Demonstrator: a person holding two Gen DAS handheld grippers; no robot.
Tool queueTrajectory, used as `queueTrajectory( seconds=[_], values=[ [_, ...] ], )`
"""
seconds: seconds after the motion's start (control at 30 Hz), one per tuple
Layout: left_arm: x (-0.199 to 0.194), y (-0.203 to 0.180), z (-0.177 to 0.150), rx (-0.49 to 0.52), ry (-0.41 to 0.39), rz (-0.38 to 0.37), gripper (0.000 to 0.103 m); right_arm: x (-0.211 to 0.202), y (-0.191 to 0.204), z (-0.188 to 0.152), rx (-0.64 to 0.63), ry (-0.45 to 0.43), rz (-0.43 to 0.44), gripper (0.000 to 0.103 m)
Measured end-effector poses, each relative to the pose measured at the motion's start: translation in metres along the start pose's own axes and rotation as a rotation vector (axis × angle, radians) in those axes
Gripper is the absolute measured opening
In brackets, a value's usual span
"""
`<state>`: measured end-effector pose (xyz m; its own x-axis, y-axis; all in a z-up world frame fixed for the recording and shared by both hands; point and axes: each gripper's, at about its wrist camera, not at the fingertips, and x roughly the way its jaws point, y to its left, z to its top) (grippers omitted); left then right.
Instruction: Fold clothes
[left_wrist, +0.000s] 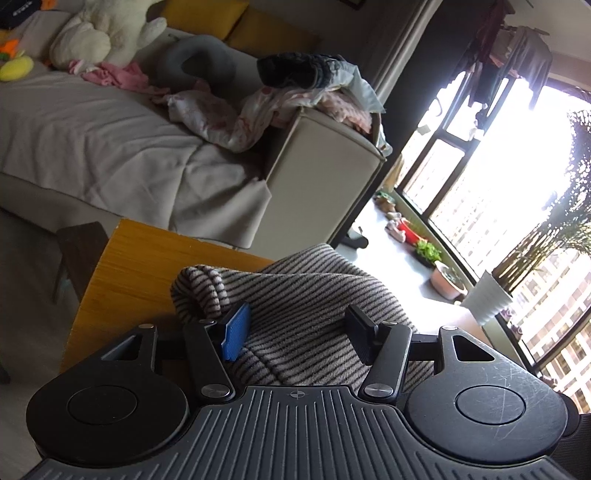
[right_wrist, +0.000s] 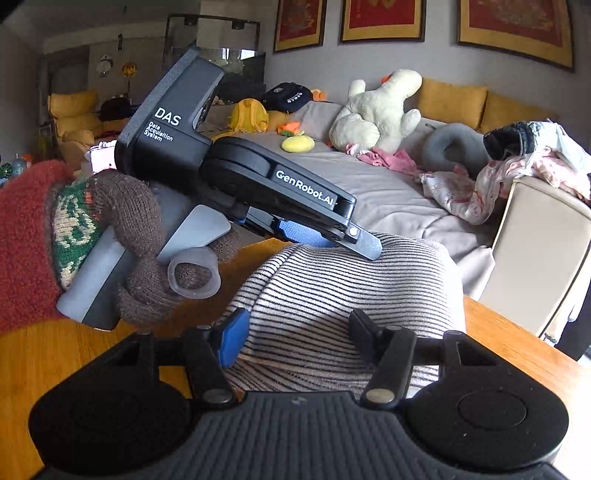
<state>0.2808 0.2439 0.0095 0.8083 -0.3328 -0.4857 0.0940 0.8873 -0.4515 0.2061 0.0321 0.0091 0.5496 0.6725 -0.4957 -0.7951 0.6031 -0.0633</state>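
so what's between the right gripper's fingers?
Striped garment fills the gap of the right gripper, jaws open, seen in the right wrist view; left gripper works its far side.

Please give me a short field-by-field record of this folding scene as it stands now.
garment: grey-and-black striped knit garment, bunched on the table
surface: yellow-orange wooden table
left hand-held gripper: open, fingers either side of the striped fabric
right hand-held gripper: open, over the garment's near edge
hand: brown knitted glove gripping the left device's handle
background: grey-covered sofa with a cream plush duck
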Motion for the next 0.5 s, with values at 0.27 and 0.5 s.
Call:
queueTrajectory(
  seconds=[0.27,0.5],
  values=[
    [-0.05,-0.016,-0.011,-0.019,-0.054,0.042,0.073,-0.022,-0.063,-0.024,0.325,0.009,-0.071,0.088],
    [-0.055,-0.02,-0.048,-0.058,0.065,-0.013,0.072,-0.006,-0.095,-0.049,0.581,0.044,0.018,0.078]
  ],
)
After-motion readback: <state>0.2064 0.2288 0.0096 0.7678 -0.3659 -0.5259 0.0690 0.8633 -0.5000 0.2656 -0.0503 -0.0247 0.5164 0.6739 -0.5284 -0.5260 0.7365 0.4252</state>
